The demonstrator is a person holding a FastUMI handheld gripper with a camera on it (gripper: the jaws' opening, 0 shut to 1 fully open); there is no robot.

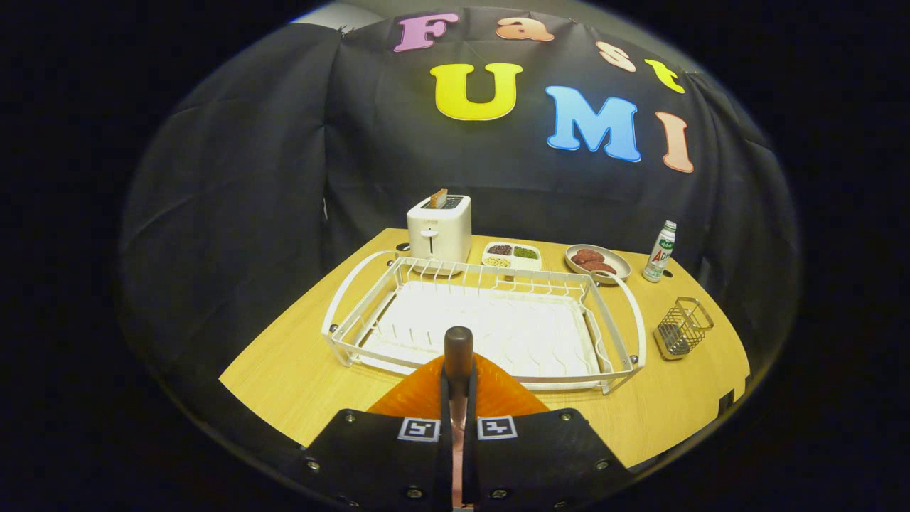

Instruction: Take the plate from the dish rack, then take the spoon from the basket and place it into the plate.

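One gripper [458,398], and its two fingers are pinched tight together on one spoon [458,355]. The dark handle end stands up between the fingertips and the pale stem runs back down the slot between the fingers, so the spoon's long axis lies along the fingers, handle tip pointing up and ahead toward the rack.

Right under the fingers there's one orange plate [416,398] on the wooden table [284,370], spreading out either side of the spoon, its far rim just short of the rack's near edge.

Beyond that, one white wire dish rack [483,320]. To its right, one small wire basket [682,328], apart from the rack.

Along the back of the table, counting across: one white toaster [439,229] with one slice of toast [439,198] poking out of the top, one divided dish [512,256] of small foods, one oval plate of reddish pieces [597,262], and one bottle [660,252] standing upright.
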